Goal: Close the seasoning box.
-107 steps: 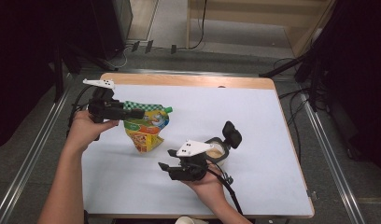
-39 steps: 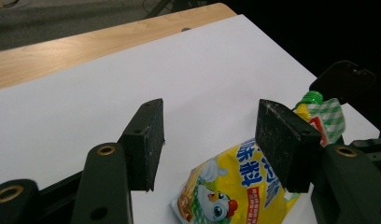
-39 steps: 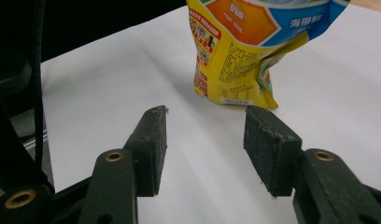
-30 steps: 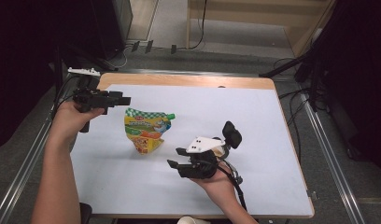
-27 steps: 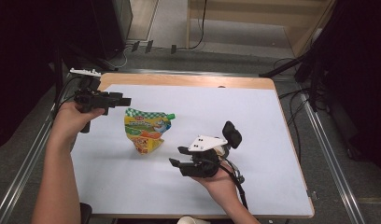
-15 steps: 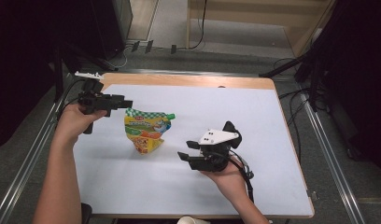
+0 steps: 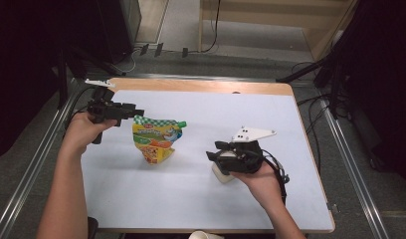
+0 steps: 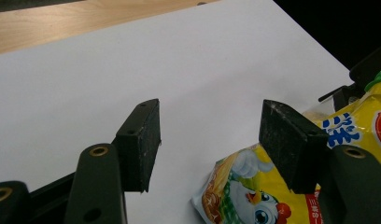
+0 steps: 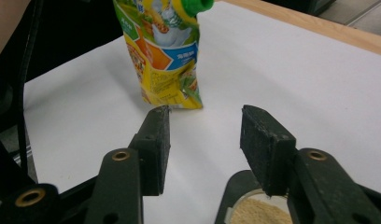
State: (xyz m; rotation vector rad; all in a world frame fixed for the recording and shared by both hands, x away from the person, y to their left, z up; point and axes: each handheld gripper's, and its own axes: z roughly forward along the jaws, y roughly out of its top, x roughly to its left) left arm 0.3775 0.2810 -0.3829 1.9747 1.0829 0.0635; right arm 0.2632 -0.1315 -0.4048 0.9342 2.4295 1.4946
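Note:
A yellow and green spouted pouch with a green cap stands upright on the white table cover, left of centre. My left gripper hovers just left of the pouch's top, open and empty; in its own view the pouch lies low, beside the right jaw. My right gripper is to the pouch's right, open, above a small white container. In the right gripper view the pouch stands ahead, and the container of tan powder shows under the right jaw.
A bare wooden strip borders the table's far edge. Metal rails run along both sides. A paper cup sits at the near edge. Dark equipment and cables stand on the floor behind the table.
My left gripper let go of the pouch, pulled back to the far left, then edged toward it again. My right gripper moved right, over the container and its black lid.

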